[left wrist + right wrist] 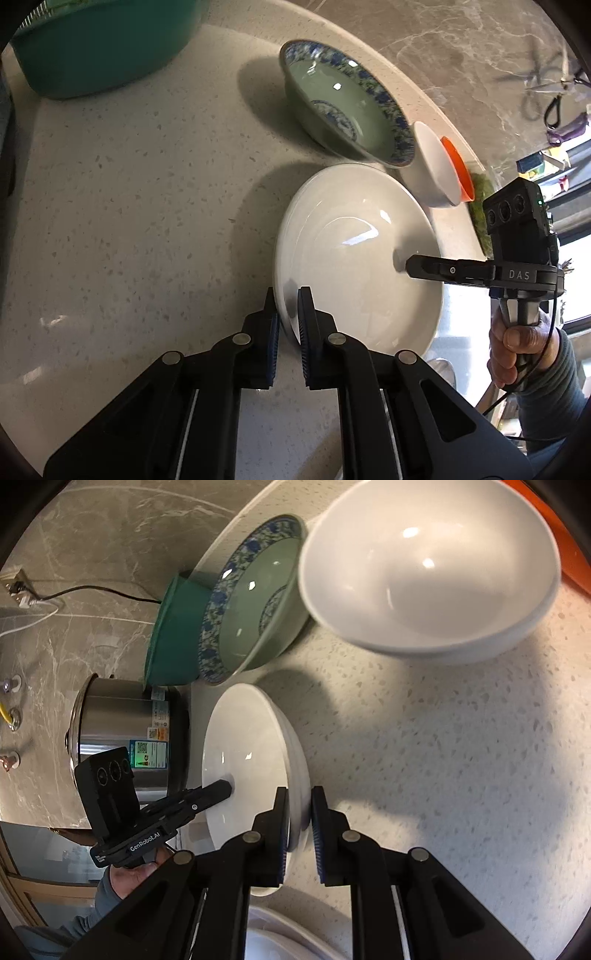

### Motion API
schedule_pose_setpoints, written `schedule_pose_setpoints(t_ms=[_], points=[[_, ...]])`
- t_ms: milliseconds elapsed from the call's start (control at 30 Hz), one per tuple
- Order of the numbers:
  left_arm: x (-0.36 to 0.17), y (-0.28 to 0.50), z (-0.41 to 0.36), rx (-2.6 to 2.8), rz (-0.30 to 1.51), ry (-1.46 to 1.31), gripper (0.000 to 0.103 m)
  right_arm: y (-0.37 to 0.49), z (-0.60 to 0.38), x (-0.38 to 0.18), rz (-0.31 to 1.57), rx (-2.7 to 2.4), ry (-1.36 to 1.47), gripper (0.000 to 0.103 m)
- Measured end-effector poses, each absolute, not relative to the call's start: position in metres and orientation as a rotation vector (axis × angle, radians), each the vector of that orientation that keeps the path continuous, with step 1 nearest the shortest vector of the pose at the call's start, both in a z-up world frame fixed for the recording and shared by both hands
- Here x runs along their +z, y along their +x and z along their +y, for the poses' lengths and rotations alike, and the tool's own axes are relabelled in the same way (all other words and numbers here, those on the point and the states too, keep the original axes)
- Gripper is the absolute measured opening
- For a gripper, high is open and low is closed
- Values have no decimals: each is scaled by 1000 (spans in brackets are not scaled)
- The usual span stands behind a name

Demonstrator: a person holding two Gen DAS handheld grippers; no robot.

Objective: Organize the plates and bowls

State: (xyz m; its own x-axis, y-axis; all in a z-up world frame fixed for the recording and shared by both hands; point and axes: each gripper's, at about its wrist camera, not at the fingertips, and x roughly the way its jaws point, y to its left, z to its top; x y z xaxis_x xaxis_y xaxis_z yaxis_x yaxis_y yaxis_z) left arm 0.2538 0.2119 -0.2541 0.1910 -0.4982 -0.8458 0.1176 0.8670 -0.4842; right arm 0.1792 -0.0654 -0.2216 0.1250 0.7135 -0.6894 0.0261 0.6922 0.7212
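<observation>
A white plate is held over the speckled counter by both grippers at opposite rims. My left gripper is shut on its near rim. My right gripper is shut on the other rim of the white plate; it also shows in the left wrist view. A green bowl with a blue patterned rim sits behind. A white bowl stands beside it, in front of something orange. The left gripper appears in the right wrist view.
A teal basin stands at the far left of the counter. A steel cooker stands beside the counter's end. More white dishes lie below my right gripper. The counter edge curves along a marble wall.
</observation>
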Motion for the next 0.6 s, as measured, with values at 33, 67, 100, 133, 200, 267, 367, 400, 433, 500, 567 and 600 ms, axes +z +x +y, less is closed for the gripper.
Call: schedule_pose_setpoints(t_ms=[33, 67, 100, 133, 200, 267, 367, 400, 433, 500, 567, 600], points=[[-249, 251, 211, -449, 1305, -343, 8, 177, -65, -219, 1366, 561, 673, 16], [-245, 249, 211, -452, 1299, -340, 8, 175, -65, -215, 1360, 563, 671, 16], [-240, 247, 211, -454, 1293, -338, 8, 171, -65, -210, 1352, 566, 668, 16], [-235, 244, 210, -459, 1287, -335, 8, 169, -64, -205, 1345, 567, 663, 16], [-223, 237, 207, -470, 1273, -324, 8, 161, -63, -193, 1328, 568, 650, 16], [-212, 229, 204, -484, 1265, -312, 8, 149, -64, -181, 1309, 566, 647, 16], [-199, 212, 197, -513, 1260, -301, 8, 127, -64, -163, 1279, 564, 634, 16], [-196, 208, 197, -522, 1263, -300, 8, 121, -65, -160, 1274, 561, 633, 16], [-193, 202, 191, -533, 1267, -295, 8, 113, -66, -156, 1267, 558, 631, 16], [-187, 188, 184, -554, 1271, -276, 8, 93, -69, -148, 1256, 542, 633, 16], [-182, 171, 177, -579, 1279, -253, 9, 71, -73, -143, 1250, 520, 620, 16], [-183, 161, 171, -589, 1285, -240, 9, 63, -75, -144, 1252, 510, 627, 16]])
